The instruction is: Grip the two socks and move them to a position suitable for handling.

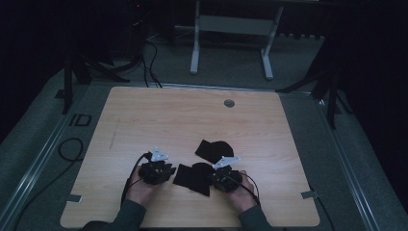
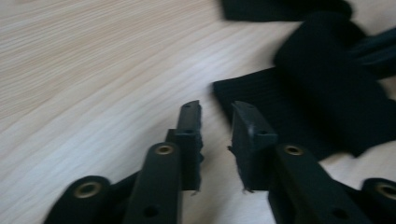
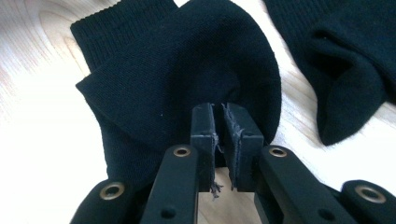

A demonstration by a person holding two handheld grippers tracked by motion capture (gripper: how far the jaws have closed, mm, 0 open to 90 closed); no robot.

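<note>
We have two black socks on the wooden table (image 1: 144, 115), both toward our near edge. The nearer sock (image 1: 192, 177) lies between our two grippers, partly folded over itself, its ribbed cuff pointing toward the left gripper (image 2: 215, 122). The right gripper (image 3: 223, 122) has its fingers (image 3: 203, 126) clenched on a fold of this sock's toe end, the fabric bunching up around the tips. The left gripper's fingers (image 2: 189, 126) stand a little apart with bare table between them, grasping nothing; they sit just beside the corner of the cuff, not touching it. The second sock (image 1: 214, 150) lies flat just beyond the first, nearer the right gripper, untouched.
</note>
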